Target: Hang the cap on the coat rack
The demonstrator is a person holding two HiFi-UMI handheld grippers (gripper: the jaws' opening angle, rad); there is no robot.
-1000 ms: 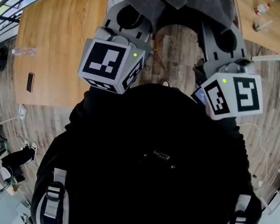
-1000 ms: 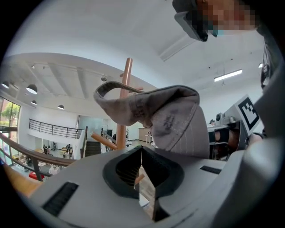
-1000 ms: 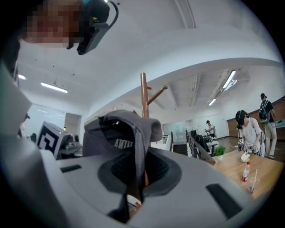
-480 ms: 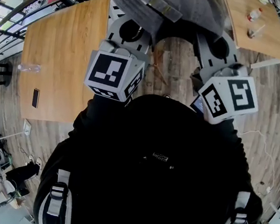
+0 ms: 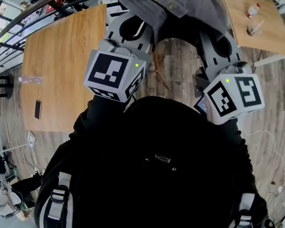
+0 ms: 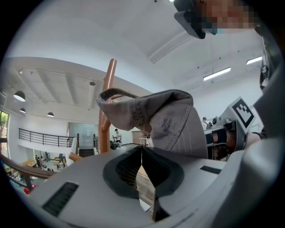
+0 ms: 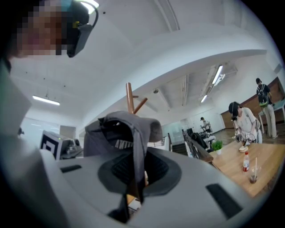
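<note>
A grey cap (image 5: 171, 1) is held up between both grippers at the top of the head view. My left gripper (image 5: 137, 18) is shut on one edge of the cap (image 6: 153, 120), its jaws pinching the fabric. My right gripper (image 5: 217, 34) is shut on the opposite edge of the cap (image 7: 122, 131). A brown wooden coat rack pole (image 6: 107, 104) rises just behind the cap in the left gripper view. In the right gripper view the pole top and a slanted peg of the rack (image 7: 132, 103) show right above the cap.
A wooden table (image 5: 59, 67) with a phone (image 5: 38, 108) and a plastic bottle (image 5: 30, 80) stands at the left. Another table (image 5: 260, 22) with a bottle stands at the upper right. A railing (image 5: 37, 4) runs along the upper left. People stand near the far table (image 7: 242, 122).
Both grippers and the cap have shifted slightly up and away; the view has moved so that more of the left table and floor shows. Both grips on the cap are unchanged.
</note>
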